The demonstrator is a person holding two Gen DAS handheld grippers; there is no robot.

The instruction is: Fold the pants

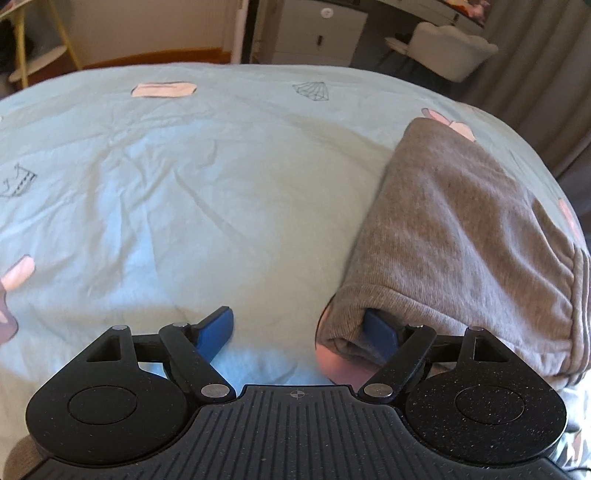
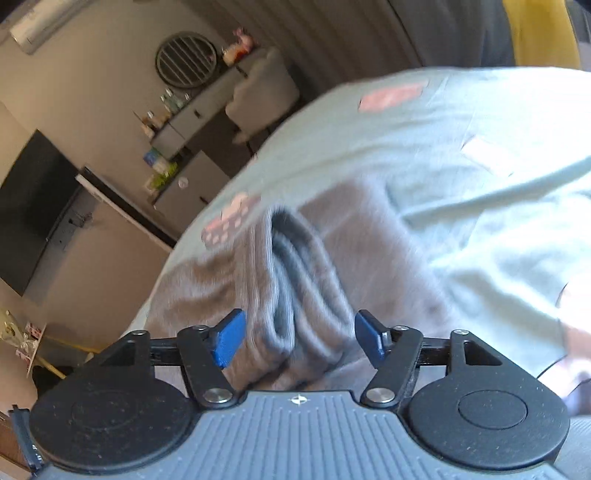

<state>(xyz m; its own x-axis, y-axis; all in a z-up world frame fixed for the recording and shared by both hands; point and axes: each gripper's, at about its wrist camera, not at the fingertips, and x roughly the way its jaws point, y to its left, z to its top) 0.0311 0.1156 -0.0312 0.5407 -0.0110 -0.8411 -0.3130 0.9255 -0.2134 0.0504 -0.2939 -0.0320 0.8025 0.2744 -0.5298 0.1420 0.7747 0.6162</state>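
Bedroom setting: pale-blue bedspread (image 1: 184, 192) bearing the folded grey pants (image 1: 461, 236) at its right. Left gripper (image 1: 299, 332) spread wide, one finger tucked under the fold; right gripper (image 2: 299, 336) open, apparently straddling the blurred stacked edges.

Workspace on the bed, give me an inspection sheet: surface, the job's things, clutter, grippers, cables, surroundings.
Surface: bed sheet, pale blue-green with pink and line-drawn prints, lightly wrinkled.
Job's things: grey pants folded into a compact bundle lying on the sheet; stacked layers show at the end by the right gripper.
Clutter: nothing seen on the sheet.
Grippers: left gripper open, one blue fingertip tucked against the bundle's near edge; right gripper open, fingers either side of the layered end.
Cables: nothing seen.
Surroundings: white cabinet, pale chair, dark screen on the wall, round vent.
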